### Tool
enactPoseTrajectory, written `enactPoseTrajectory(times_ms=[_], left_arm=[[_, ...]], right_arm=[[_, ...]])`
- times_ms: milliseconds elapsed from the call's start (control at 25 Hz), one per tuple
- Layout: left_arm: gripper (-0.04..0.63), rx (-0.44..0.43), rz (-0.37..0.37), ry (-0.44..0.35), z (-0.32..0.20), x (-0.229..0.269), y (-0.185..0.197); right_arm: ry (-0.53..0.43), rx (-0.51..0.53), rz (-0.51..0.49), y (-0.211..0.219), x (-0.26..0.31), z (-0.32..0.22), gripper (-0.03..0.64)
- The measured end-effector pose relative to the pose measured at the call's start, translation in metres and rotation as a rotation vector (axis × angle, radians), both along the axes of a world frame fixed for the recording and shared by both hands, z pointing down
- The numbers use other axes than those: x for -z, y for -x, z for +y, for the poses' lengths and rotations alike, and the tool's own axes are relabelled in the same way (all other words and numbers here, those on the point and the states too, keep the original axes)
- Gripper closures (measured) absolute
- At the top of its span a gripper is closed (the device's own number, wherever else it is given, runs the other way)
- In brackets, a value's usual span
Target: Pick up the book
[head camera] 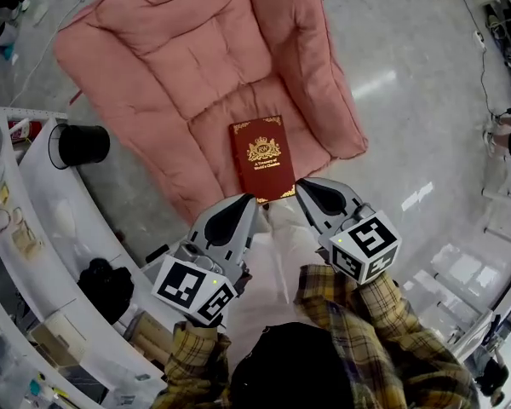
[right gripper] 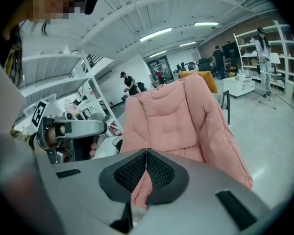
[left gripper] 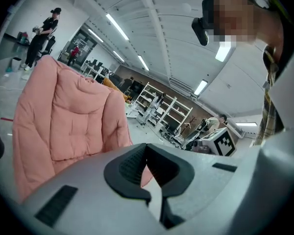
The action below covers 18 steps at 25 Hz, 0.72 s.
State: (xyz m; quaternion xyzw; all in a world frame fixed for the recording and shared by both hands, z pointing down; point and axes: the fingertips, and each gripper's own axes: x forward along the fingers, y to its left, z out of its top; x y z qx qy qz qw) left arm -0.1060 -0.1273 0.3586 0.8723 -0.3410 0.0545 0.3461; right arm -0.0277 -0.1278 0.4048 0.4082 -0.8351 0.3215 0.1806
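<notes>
A dark red book (head camera: 261, 158) with a gold crest lies flat on the seat of a pink padded chair (head camera: 206, 58). Both grippers hover just short of the book's near edge. My left gripper (head camera: 247, 201) is at the book's near left corner, my right gripper (head camera: 305, 187) at its near right corner. In the left gripper view the left gripper (left gripper: 146, 148) has its black pads meeting with nothing between them, and the pink chair (left gripper: 63, 116) fills the left side. In the right gripper view the right gripper (right gripper: 146, 152) is likewise shut and empty, facing the chair (right gripper: 179, 116). The book is hidden in both gripper views.
A black round bin (head camera: 83, 144) and a white curved counter (head camera: 43, 194) with clutter stand left of the chair. Glossy grey floor (head camera: 409, 75) spreads to the right. People (left gripper: 41, 31) and shelving (right gripper: 269, 58) stand far off in the hall.
</notes>
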Motion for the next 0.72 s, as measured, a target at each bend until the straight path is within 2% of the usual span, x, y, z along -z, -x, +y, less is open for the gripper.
enactPoseTrajectory(times_ms=[320,480,720], left_arm=[[0.591,0.001,-0.044,0.102,0.007,-0.104,-0.015],[0.591,-0.012,-0.037,0.148,0.015,-0.148,-0.025],[0.591,-0.043,-0.073,0.194,0.022,-0.208,-0.040]], right_arm=[[0.053,-0.066,-0.021,-0.032,-0.089,0.002,0.598],[0.070,-0.065,-0.030,-0.041,-0.127,0.009,0.598],[0.099,-0.055,-0.045,-0.043,-0.185,0.022,0.598]])
